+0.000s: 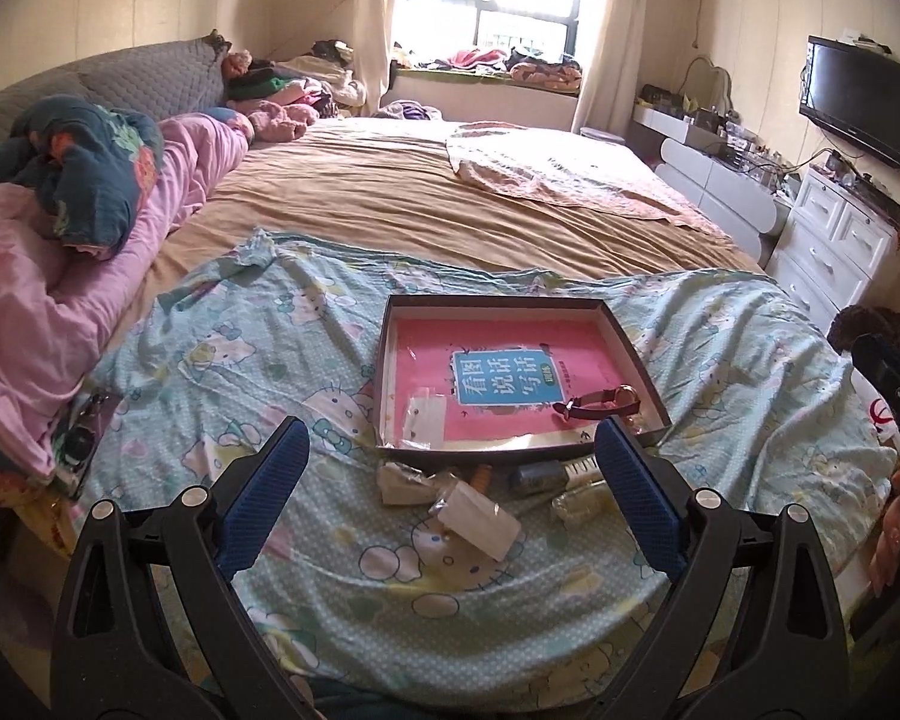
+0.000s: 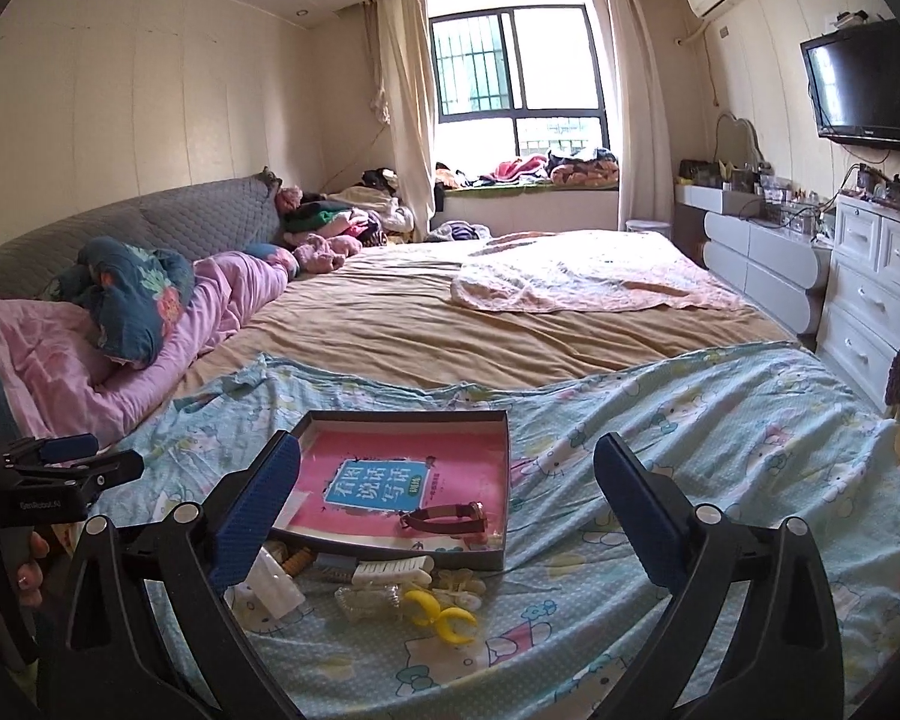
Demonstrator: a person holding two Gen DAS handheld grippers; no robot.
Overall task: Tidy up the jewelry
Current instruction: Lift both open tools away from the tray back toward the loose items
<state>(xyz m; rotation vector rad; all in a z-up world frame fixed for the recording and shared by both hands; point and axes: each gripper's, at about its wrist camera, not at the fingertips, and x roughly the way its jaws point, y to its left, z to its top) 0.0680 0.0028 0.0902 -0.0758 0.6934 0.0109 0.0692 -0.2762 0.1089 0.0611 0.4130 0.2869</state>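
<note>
Jewelry pieces lay in two places on the bed (image 1: pixel 390 198): some inside a shallow dark-walled box (image 1: pixel 510 302) and the rest in a loose heap on the pale blue cartoon-print sheet (image 1: pixel 390 600) just in front of that box. Inside the box, a watch (image 1: pixel 600 402) with a dark red strap and a gold-toned case rested near the front right corner, on a pink booklet (image 1: pixel 510 336) with a blue title panel, and a small clear packet (image 1: pixel 424 417) lay toward the front left. In the right wrist view the heap showed a white comb-like hair clip (image 2: pixel 390 570), a yellow claw clip (image 2: pixel 441 609), a clear plastic piece (image 2: pixel 369 600) and a white rectangular item (image 2: pixel 276 585); several smaller bits there were too blurred to name.

Left claw (image 1: pixel 453 480) hovered low over the heap, its blue-padded fingers (image 1: pixel 270 492) spread wide with nothing between them. Right claw (image 2: pixel 450 501) hung over the sheet, also spread wide and holding nothing, its left finger partly covering the box's near left corner in its own view. At the left edge of the right wrist view the other tool's body was visible, gripped by a hand (image 2: pixel 27 570).

Behind, a pink quilt (image 1: pixel 42 300) lay bunched along the grey headboard (image 1: pixel 150 78), and a white dresser (image 1: pixel 834 240) stood under a wall-mounted television (image 1: pixel 858 99)
</note>
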